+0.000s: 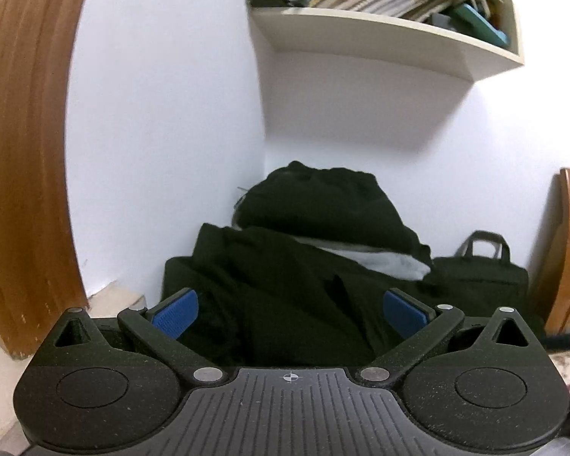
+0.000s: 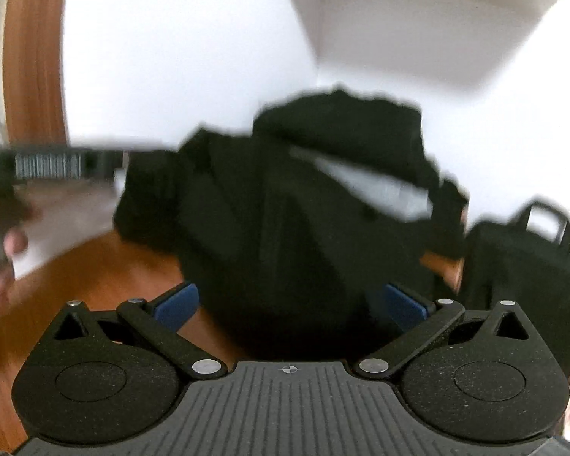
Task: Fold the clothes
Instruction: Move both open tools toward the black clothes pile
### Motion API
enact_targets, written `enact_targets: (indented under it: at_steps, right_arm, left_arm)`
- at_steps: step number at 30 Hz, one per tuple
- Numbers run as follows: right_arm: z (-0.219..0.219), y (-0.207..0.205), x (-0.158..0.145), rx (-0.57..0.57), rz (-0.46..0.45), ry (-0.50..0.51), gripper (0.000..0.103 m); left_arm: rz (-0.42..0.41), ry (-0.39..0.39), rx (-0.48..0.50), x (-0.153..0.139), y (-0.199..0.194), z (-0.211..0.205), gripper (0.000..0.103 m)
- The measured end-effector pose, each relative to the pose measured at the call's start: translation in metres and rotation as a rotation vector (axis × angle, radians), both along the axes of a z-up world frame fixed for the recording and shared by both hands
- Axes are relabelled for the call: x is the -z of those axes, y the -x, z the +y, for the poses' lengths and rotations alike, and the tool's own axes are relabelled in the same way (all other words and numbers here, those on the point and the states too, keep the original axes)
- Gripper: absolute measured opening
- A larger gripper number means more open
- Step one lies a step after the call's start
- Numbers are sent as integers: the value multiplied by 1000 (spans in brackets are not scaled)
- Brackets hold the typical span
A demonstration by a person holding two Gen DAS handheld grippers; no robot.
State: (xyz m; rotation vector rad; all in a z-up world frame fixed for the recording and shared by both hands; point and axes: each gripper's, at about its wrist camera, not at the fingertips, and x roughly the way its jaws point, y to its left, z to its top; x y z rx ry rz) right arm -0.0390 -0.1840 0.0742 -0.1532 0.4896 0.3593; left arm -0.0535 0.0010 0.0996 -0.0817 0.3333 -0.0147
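Fingers [image 1: 174, 318] of the left gripper [image 1: 290, 315] are standing wide apart with nothing between them, facing a heap of black clothes [image 1: 285, 288] piled into the wall corner under a bookshelf [image 1: 383, 34]. Right gripper [image 2: 290, 306] is likewise spreading its blue fingers [image 2: 176, 306] empty, just short of the heap's near edge (this view is blurred). Bare wooden worktop [image 2: 106, 277] is lying open to the left, while a black bag [image 2: 528, 266] is crowding the heap's right side.

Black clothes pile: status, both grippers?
Left gripper open, right gripper open, both empty. Black clothes pile heaped, unfolded. Dark bag beside it.
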Motion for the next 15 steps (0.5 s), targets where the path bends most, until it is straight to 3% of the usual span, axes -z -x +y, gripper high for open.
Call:
enact_targets:
  at_steps: [8,15]
  right_arm:
    - [1,-3,-45,-47,-140,-22,103]
    - [14,-2,-46,-57,-212,54,103]
  left_arm:
    - [5,25,-12,3,-1,12,103]
    - [31,38,-15,13,-7,18,103]
